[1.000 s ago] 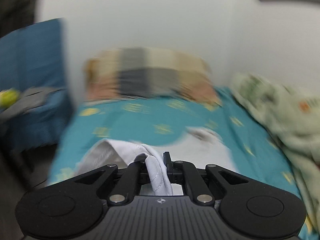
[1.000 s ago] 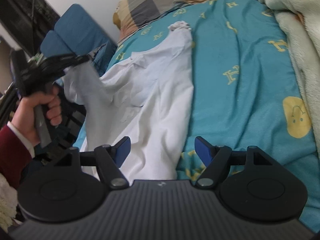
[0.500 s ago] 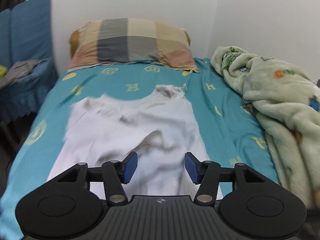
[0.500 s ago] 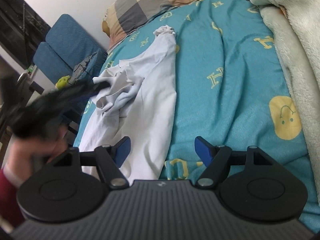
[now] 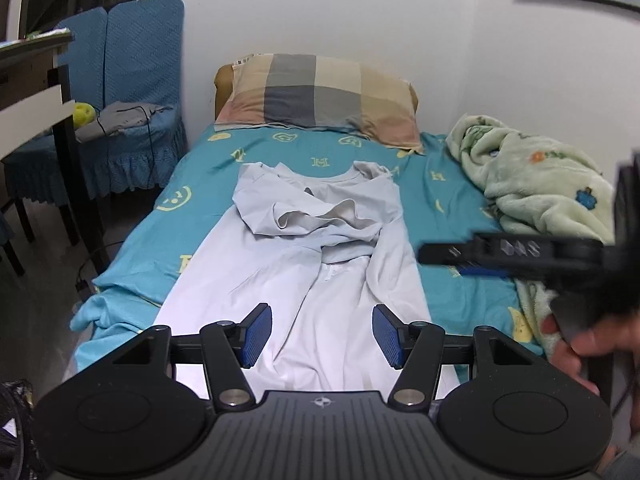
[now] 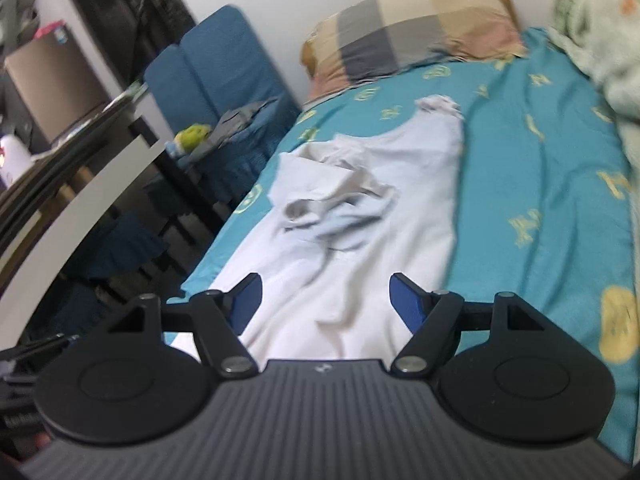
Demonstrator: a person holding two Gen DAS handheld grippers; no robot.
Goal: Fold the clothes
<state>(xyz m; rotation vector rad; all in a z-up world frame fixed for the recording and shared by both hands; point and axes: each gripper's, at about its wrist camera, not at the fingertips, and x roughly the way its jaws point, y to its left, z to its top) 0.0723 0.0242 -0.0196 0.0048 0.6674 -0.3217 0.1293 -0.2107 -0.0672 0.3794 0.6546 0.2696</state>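
A white long-sleeved shirt point(image 5: 316, 264) lies lengthwise on the teal bedsheet point(image 5: 200, 184), its collar toward the pillow and a sleeve crumpled across the chest. My left gripper point(image 5: 322, 336) hovers open above the shirt's hem with nothing between its blue pads. In the right wrist view the same shirt point(image 6: 360, 240) lies below, and my right gripper point(image 6: 326, 302) is open and empty over its lower part. The right gripper point(image 5: 440, 256) also shows in the left wrist view, blurred, held by a hand point(image 5: 584, 344) at the bed's right side.
A checked pillow point(image 5: 320, 96) sits at the head of the bed against the white wall. A pale green blanket point(image 5: 536, 188) is heaped along the right side. Left of the bed stand a blue-covered chair point(image 5: 132, 80) and a desk point(image 5: 32, 92).
My left gripper has let go of the shirt and opened; the sleeve now lies crumpled on the chest. Both grippers have pulled back toward the foot of the bed.
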